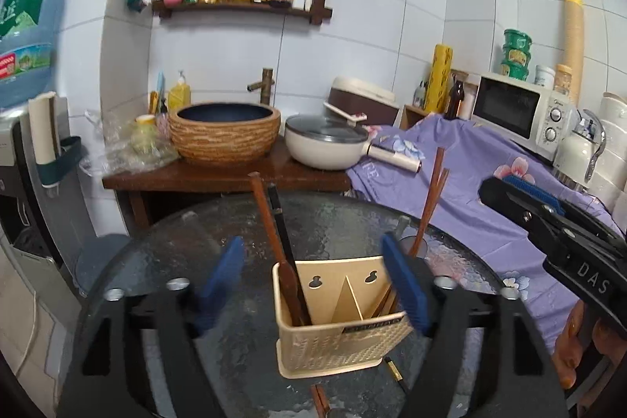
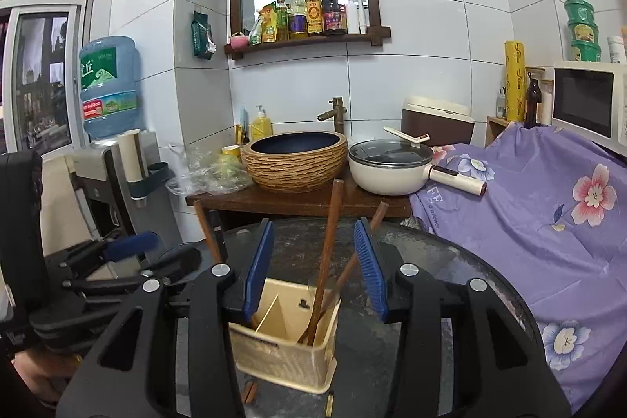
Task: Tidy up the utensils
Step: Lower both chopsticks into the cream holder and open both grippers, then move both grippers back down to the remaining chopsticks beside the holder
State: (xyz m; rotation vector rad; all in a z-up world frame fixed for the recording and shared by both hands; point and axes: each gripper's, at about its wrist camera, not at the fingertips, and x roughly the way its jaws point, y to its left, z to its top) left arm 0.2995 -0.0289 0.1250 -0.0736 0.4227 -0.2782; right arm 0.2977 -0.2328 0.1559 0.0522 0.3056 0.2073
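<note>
Over a round dark glass tabletop (image 1: 235,222) in a white-tiled kitchen, the left hand-held gripper (image 1: 319,281) gapes wide and the right hand-held gripper (image 2: 319,265) stands half open, both empty.

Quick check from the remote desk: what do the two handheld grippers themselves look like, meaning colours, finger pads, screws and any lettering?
Both are black plastic. The left gripper and right gripper each have two angular fingers with slot cut-outs, silver round screw heads at the pivots, and ribbed blue pads. In the left wrist view, the right gripper's body bears white letters "DAS". No cables or sleeves show.
</note>
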